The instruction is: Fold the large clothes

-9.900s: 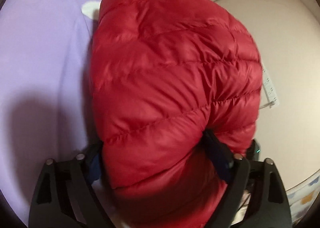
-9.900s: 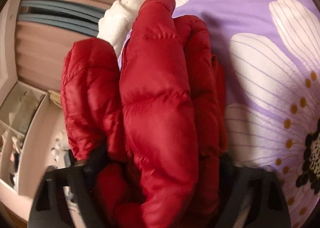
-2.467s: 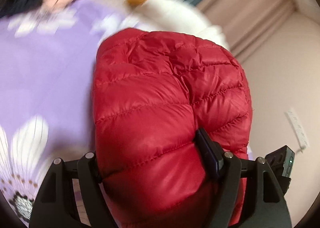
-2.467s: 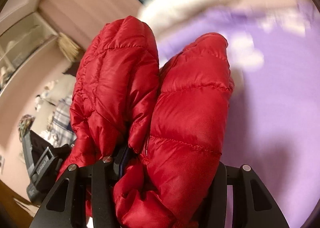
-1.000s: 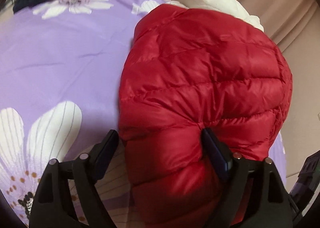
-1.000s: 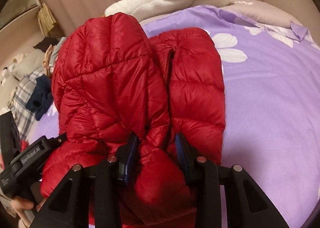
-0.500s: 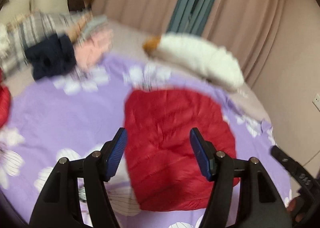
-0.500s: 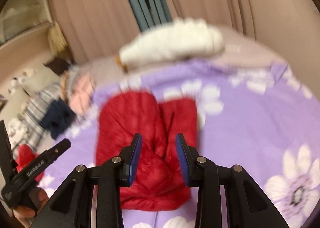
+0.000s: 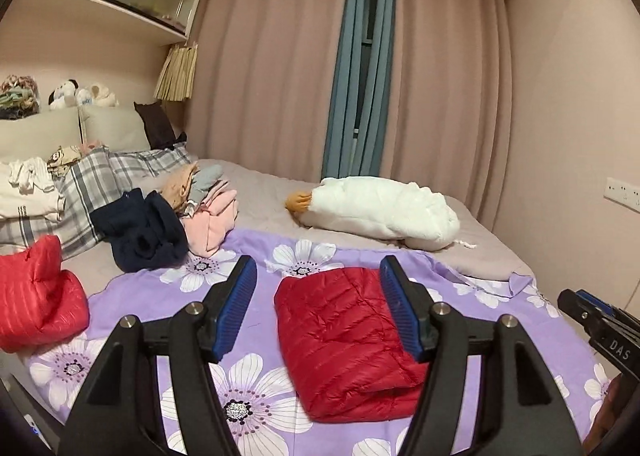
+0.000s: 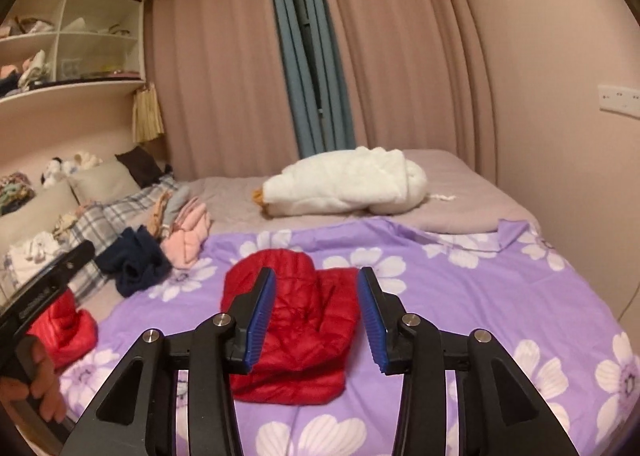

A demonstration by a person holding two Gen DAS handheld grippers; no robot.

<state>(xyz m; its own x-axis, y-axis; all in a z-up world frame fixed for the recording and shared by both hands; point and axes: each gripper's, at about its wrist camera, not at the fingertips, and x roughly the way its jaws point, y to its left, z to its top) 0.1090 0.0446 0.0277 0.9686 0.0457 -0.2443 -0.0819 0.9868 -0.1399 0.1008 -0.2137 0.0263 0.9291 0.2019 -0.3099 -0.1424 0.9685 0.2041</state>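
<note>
Now that I've let go, both my grippers (left [image 9: 318, 310], right [image 10: 316, 314]) hang wide and empty above the folded red jacket [image 9: 344, 340].

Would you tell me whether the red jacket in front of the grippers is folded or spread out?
Folded. The red jacket lies as a compact bundle on the purple sheet, edges doubled under; both grippers, left and right, are open and clear of it.
</note>
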